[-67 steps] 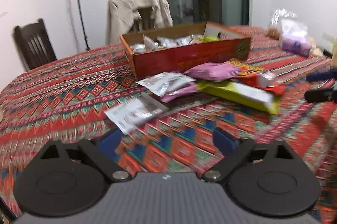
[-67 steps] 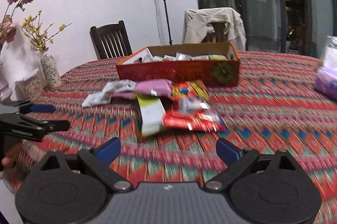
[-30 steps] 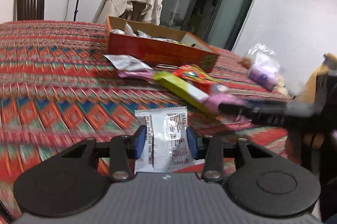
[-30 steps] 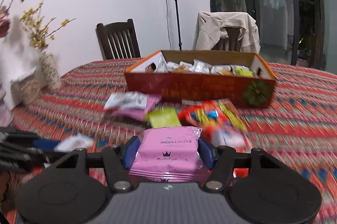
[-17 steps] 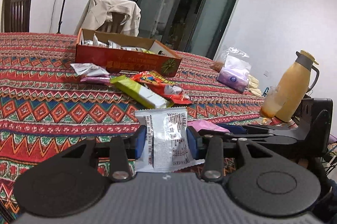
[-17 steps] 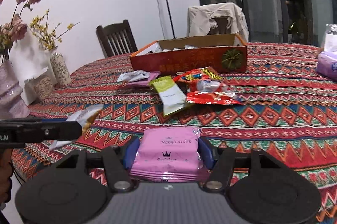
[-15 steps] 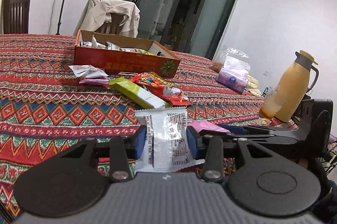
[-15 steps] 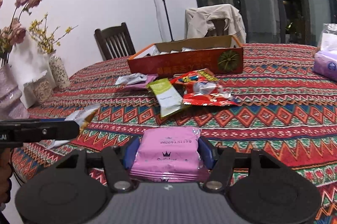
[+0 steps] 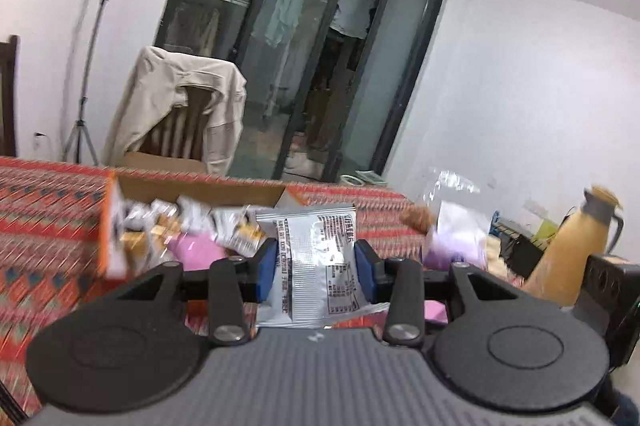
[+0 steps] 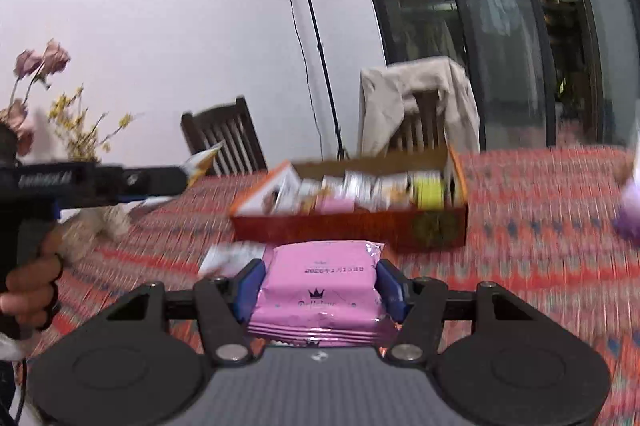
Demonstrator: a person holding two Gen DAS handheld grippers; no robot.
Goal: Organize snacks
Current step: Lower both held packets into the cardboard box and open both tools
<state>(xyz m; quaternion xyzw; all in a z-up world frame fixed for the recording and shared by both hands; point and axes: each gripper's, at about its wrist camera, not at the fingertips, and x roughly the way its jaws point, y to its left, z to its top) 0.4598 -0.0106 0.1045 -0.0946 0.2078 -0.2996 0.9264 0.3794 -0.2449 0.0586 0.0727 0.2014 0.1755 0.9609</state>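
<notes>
The left gripper [image 9: 315, 268] is clamping a silver snack packet [image 9: 316, 258] between its blue pads [image 9: 265, 269], holding it upright in front of the open red cardboard box [image 9: 116, 222], which is lying on the patterned tablecloth [image 9: 44, 201] with many wrapped snacks already inside. The right gripper [image 10: 318, 288] is squeezing a pink snack pack [image 10: 320, 286] between its pads, holding it just short of the box's near wall [image 10: 352, 228], while a white packet [image 10: 232, 258] is lying on the cloth beside it. Further out, a hand [image 10: 30, 290] is gripping the other tool's handle at the left, and a yellow jug [image 9: 576, 250] is standing at the far right.
</notes>
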